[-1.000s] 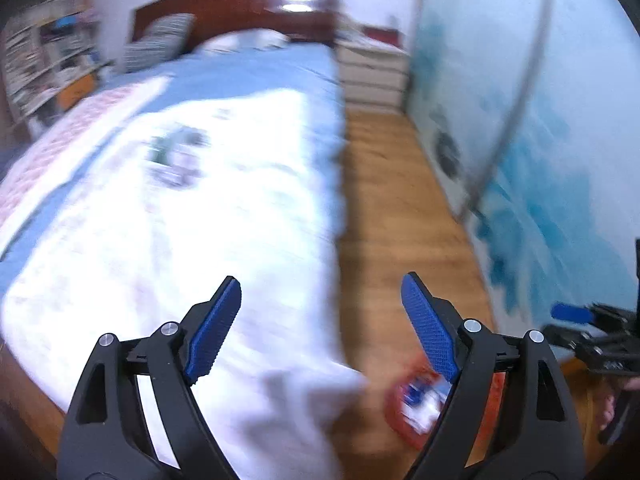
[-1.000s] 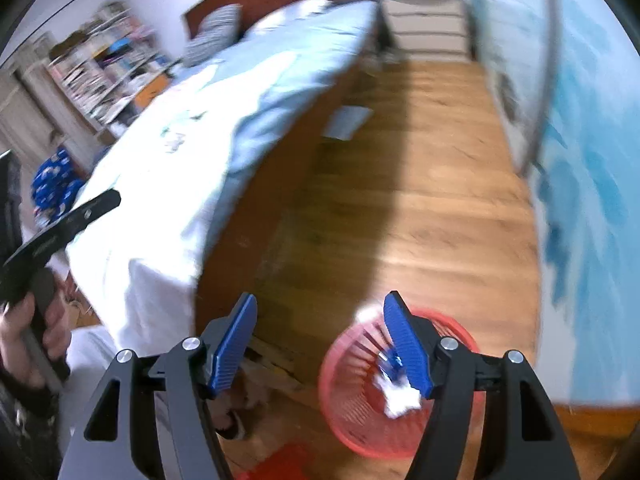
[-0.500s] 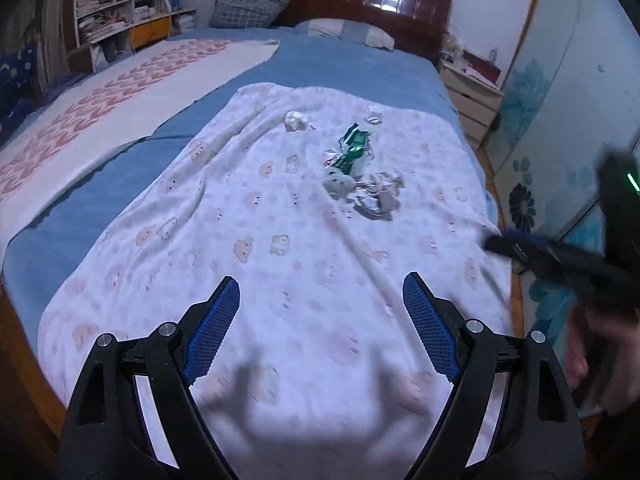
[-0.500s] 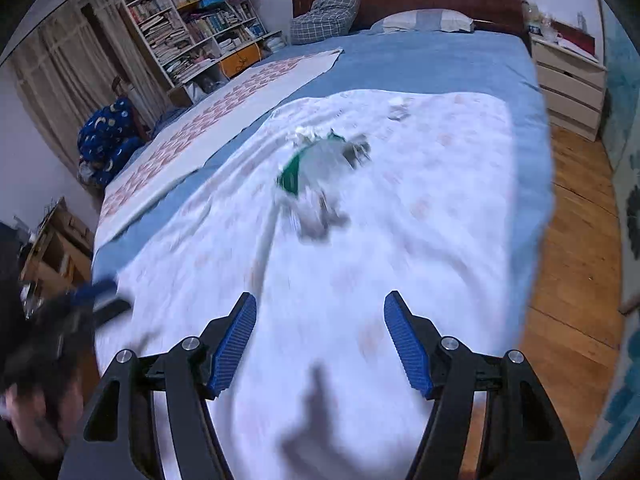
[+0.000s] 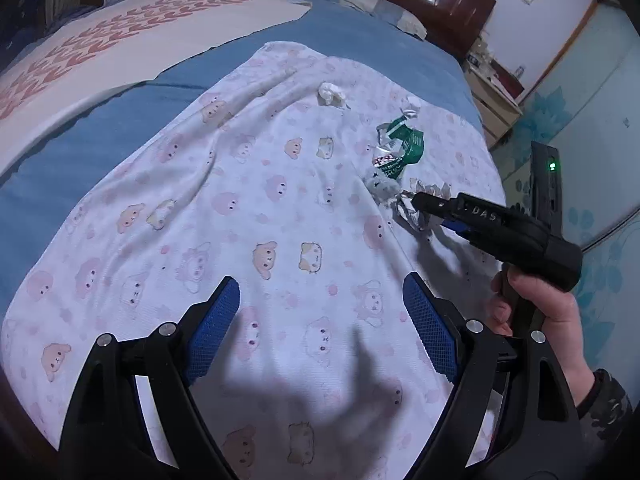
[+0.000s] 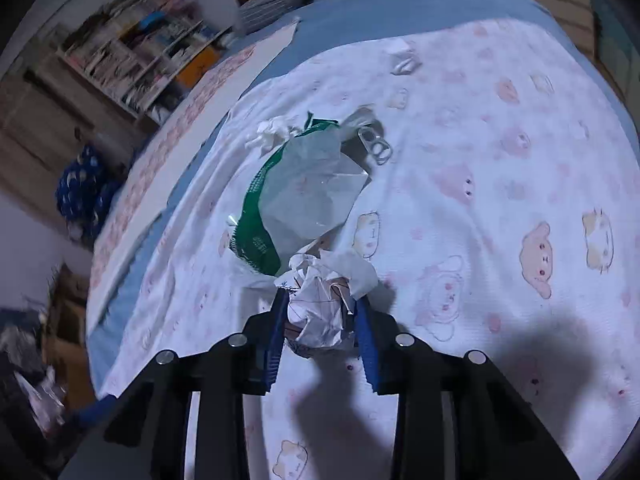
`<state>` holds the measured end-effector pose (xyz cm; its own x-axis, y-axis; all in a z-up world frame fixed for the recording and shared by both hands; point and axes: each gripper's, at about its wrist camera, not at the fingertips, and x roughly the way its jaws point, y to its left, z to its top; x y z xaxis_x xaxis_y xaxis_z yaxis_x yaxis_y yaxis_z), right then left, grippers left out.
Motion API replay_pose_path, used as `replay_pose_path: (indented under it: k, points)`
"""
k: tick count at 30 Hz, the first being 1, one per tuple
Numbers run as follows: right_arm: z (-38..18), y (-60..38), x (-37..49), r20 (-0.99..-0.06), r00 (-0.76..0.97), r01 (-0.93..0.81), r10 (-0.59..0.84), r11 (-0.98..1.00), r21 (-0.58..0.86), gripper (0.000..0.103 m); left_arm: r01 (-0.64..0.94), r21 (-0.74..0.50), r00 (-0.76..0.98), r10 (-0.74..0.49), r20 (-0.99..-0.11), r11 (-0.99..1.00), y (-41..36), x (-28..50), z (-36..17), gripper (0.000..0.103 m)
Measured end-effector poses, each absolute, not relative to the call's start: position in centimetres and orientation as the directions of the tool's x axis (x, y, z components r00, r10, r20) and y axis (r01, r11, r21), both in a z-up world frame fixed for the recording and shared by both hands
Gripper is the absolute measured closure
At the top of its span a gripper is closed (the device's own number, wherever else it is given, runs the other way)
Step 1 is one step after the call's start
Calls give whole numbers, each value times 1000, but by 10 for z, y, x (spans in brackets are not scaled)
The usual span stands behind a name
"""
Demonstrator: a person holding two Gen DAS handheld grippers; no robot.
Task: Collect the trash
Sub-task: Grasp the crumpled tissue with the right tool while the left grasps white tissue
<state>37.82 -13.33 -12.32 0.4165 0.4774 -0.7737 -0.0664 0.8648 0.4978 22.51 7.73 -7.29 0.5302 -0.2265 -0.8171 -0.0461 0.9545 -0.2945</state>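
On the bed [image 6: 500, 128], a paper wad [image 6: 320, 304] is being closed on by the right hand-held gripper [image 6: 320, 332] for binning, while the left hand-held gripper [image 5: 320, 328] is being held wide, empty.

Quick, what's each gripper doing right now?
Left gripper: open, empty.
Right gripper: jaws closing on the crumpled paper between them.
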Motion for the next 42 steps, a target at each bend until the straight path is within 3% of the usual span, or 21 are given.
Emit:
replay_pose_path:
  k: [3,6,8,13,17,18,19,20,21,24,25,42]
  points:
    - [-116,-136,368,-758,443,-108,479,868,485,75,-40,-298,535,-232,-812,954,70,230,-76,20]
    - [-100,-158,339,-721,480,-130,500,853,506,76,-35,-455,525,-371,-766,890,66,251,-90,20]
    - [-90,-178,308,-698,490,-134,523,836,532,76,-64,-493,527,-390,-755,867,60,268,-100,20]
    - [-86,-216,243,-694,466,-109,549,814,571,75,-16,-407,574,-325,-751,913,22,313,-100,20]
    - [-93,-243,205,-721,457,-67,522,828,557,75,4,-258,580,-212,-786,966,-3,337,-107,20]
    - [-93,-249,198,-723,459,-59,516,830,555,75,-2,-264,566,-216,-796,965,-4,342,-115,22]
    - [-93,-255,192,-726,461,-58,511,834,549,75,-14,-290,552,-234,-800,957,-2,345,-124,43]
    - [-90,-258,187,-725,472,-56,502,837,544,75,-28,-298,526,-239,-816,954,1,347,-133,71]
    - [-88,-261,184,-715,481,-58,508,832,552,75,-50,-276,494,-217,-842,960,4,349,-143,77]
    - [-84,-263,182,-704,488,-75,515,829,554,75,-45,-340,511,-271,-816,939,19,342,-140,81]
    - [-83,-263,182,-697,489,-81,524,823,562,75,-32,-346,528,-278,-802,938,23,338,-135,94]
    - [-53,-249,130,-666,476,-172,575,803,571,75,-122,-400,693,-210,-689,908,111,222,-32,98]
